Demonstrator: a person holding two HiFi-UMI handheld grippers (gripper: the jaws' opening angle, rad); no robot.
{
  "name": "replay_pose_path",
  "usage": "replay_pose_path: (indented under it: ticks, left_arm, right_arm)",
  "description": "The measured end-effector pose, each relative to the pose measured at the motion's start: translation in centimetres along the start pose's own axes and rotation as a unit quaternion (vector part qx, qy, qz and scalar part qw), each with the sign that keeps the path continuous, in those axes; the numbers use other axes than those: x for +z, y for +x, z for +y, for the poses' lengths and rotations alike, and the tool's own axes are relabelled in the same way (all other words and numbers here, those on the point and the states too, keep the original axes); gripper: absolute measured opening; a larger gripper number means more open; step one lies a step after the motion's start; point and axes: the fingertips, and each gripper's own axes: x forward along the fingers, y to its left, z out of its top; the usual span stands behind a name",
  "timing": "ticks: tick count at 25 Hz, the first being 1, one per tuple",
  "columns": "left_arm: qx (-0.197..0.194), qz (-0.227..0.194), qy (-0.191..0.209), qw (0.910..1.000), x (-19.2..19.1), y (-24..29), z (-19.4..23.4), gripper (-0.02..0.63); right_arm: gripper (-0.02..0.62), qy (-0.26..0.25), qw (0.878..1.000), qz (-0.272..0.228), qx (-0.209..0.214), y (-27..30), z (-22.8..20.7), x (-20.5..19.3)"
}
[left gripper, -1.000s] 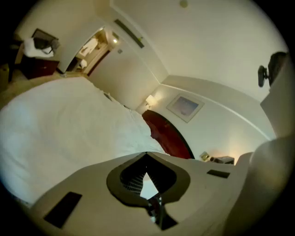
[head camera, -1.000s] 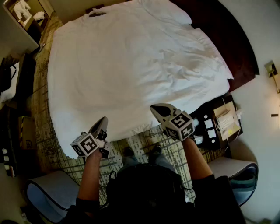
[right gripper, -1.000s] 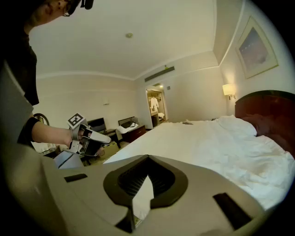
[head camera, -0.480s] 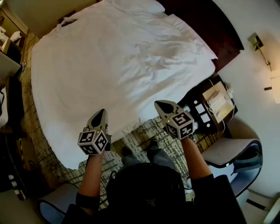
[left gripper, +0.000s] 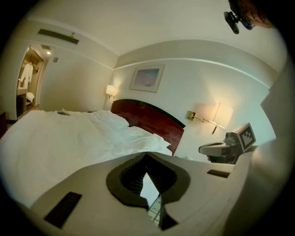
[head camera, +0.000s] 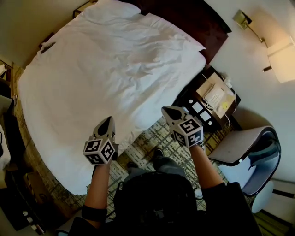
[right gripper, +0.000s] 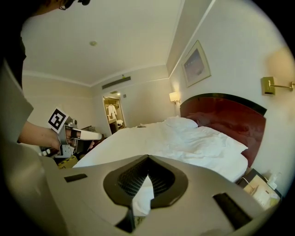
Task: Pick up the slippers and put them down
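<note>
Both the left gripper (head camera: 106,121) and the right gripper (head camera: 168,111) had jaws closed on nothing. No slippers appeared ahead of the jaws, only a bed (head camera: 106,69); pickup likely remained.

Hotel bedroom, warmly lit by wall lamps.

A wide bed (head camera: 106,78) made up in white linen is set against a dark red headboard (head camera: 184,14). A dark nightstand (head camera: 188,97) is placed just beside it, with a grey chair (head camera: 235,145) near. The floor is covered by a patterned carpet (head camera: 147,138). A lit wall lamp (head camera: 280,54) and a framed picture (left gripper: 146,78) are hung on pale walls.
</note>
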Motion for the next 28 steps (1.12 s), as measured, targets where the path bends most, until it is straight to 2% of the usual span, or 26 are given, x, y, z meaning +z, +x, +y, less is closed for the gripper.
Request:
replay_pose_path:
  ticks: [7, 10, 13, 22, 28]
  left_arm:
    - [-0.060, 0.012, 0.009, 0.9981, 0.6, 5.5, -6.6, 0.002]
    - [-0.097, 0.025, 0.031, 0.9945, 0.8, 7.1, -8.6, 0.002]
    - [-0.128, 0.033, 0.056, 0.9896, 1.8, 8.7, -9.5, 0.002]
    - [-0.241, 0.067, 0.106, 0.9623, 2.5, 12.1, -13.1, 0.002]
    - [-0.306, 0.088, 0.136, 0.9383, 1.3, 13.6, -16.2, 0.002]
  right_arm:
    - [0.006, 0.021, 0.999, -0.013, -0.048, -4.0, -6.0, -0.7]
    - [0.005, 0.041, 0.996, -0.016, -0.074, -5.3, -7.0, -1.7]
    - [0.006, 0.052, 0.992, -0.023, -0.110, -6.3, -7.7, -1.1]
    - [0.006, 0.120, 0.964, -0.055, -0.229, -10.0, -9.0, -2.9]
    - [0.006, 0.149, 0.937, -0.070, -0.309, -14.5, -9.1, -4.6]
